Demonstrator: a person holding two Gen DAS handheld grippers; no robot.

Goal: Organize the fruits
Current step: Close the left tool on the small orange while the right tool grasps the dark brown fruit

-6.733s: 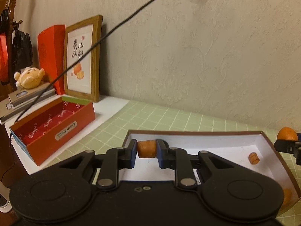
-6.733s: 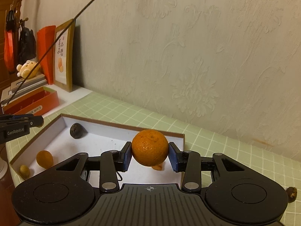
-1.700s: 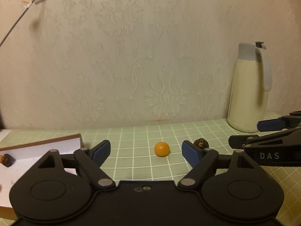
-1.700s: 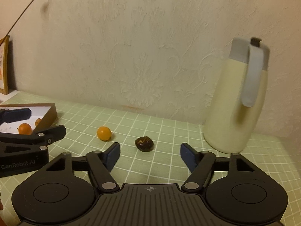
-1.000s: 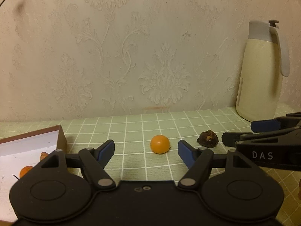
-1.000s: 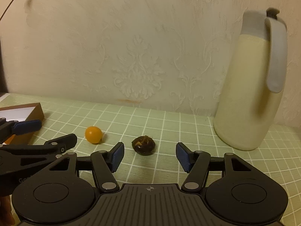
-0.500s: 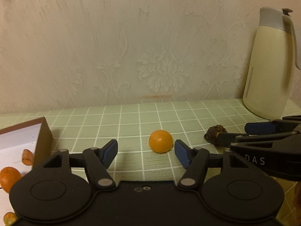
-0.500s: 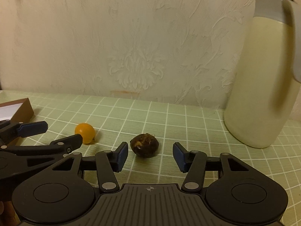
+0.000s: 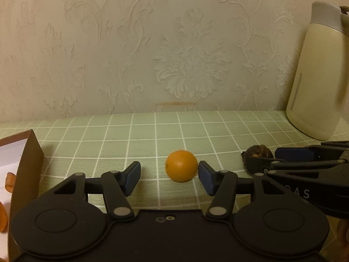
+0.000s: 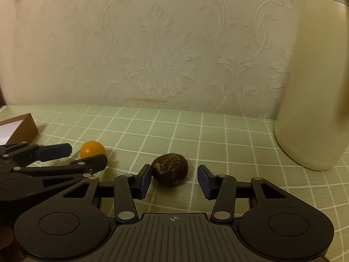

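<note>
A small orange fruit [image 9: 181,165] lies on the green checked tablecloth between the open jaws of my left gripper [image 9: 169,178], close to the right pad. It also shows in the right wrist view [image 10: 92,149]. A dark brown wrinkled fruit [image 10: 170,169] lies between the open jaws of my right gripper [image 10: 174,181], near the left pad. It also shows in the left wrist view [image 9: 257,151], partly behind the right gripper. The brown-walled white box [image 9: 30,152] stands at the left with orange fruits [image 9: 9,179] inside.
A cream thermos jug [image 9: 318,76] stands at the right against the embossed wallpaper; it also shows in the right wrist view [image 10: 314,87]. The two grippers sit side by side, close together. The box corner [image 10: 21,128] is at the left.
Both grippers have moved forward and lower toward the fruits. The orange fruit and the dark fruit now sit between the pads. Both jaws have narrowed a little.
</note>
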